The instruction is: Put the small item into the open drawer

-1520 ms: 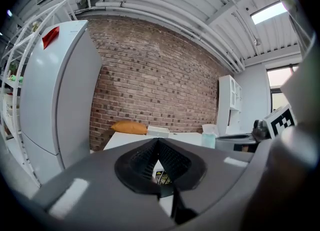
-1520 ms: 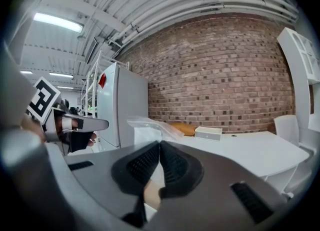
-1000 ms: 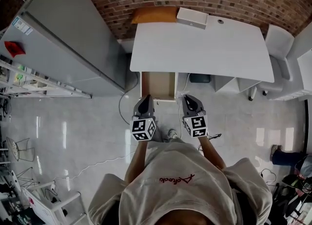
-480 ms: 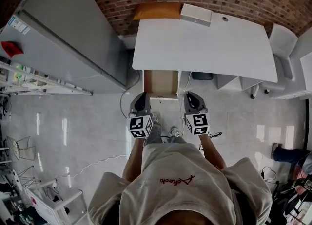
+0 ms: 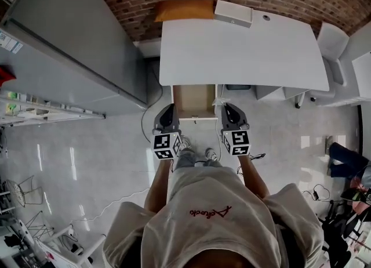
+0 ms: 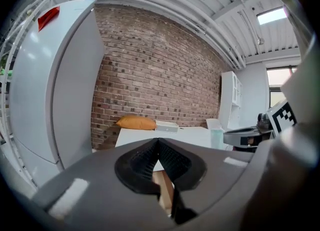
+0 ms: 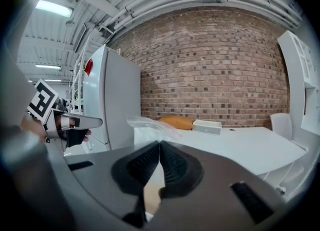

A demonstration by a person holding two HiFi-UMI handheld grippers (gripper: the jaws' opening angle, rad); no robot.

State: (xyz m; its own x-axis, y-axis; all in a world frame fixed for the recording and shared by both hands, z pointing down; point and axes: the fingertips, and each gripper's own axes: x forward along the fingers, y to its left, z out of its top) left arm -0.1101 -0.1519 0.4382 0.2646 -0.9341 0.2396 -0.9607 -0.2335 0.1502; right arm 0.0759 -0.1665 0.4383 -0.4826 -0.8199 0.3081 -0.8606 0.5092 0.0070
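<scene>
The clear bag (image 7: pixel 150 124) was pinched in the right tongs (image 5: pixel 225 106), just right of the open drawer (image 5: pixel 194 100) mid-frame. The left tongs (image 5: pixel 168 109) were shut, empty. Release was best withheld until over the cavity.

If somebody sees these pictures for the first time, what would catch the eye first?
The open drawer, brown inside, stands out under the near edge of the white table. Just in front of it the right tool is shut on a clear plastic bag, and the left tool beside it is shut with nothing in it.
</scene>
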